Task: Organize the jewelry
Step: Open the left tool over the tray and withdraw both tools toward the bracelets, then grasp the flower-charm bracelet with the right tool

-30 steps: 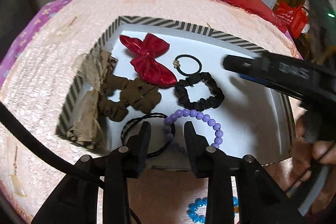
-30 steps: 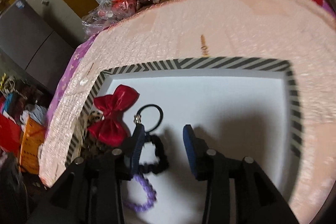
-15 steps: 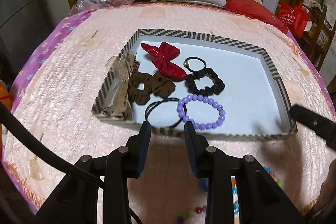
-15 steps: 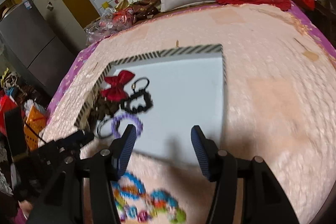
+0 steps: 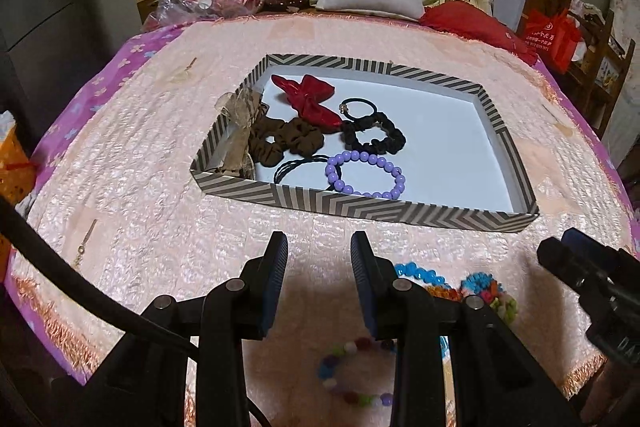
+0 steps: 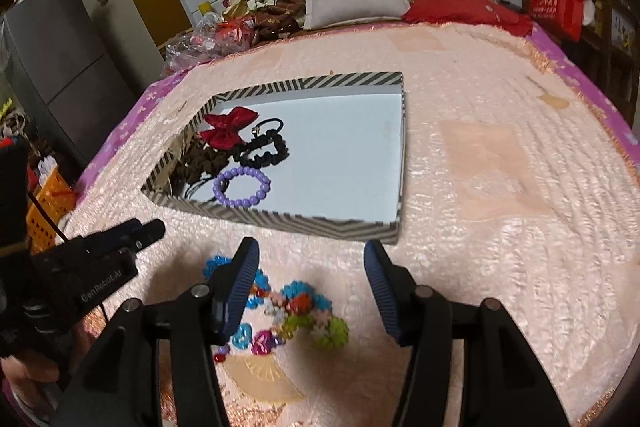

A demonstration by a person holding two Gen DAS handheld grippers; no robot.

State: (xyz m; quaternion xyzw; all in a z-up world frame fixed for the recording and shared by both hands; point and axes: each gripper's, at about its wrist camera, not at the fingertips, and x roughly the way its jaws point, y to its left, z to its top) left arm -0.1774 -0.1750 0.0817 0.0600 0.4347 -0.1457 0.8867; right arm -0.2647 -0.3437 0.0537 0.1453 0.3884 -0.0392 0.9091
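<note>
Fingers on my left gripper [image 5: 319,269] and right gripper [image 6: 309,279] are spread, holding nothing, above loose bracelets [image 6: 294,303] on the bed [image 6: 500,187], near the striped box [image 5: 360,205] holding hair ties.

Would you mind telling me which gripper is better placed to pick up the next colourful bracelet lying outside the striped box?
Probably the right gripper. It is open wide and hangs right above the colourful bracelets, which show between its fingers. The left gripper is open too, but over bare blanket, with those bracelets off to its right.

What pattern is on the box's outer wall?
Grey-and-white diagonal chevron stripes on the box, clearest in the left wrist view.
</note>
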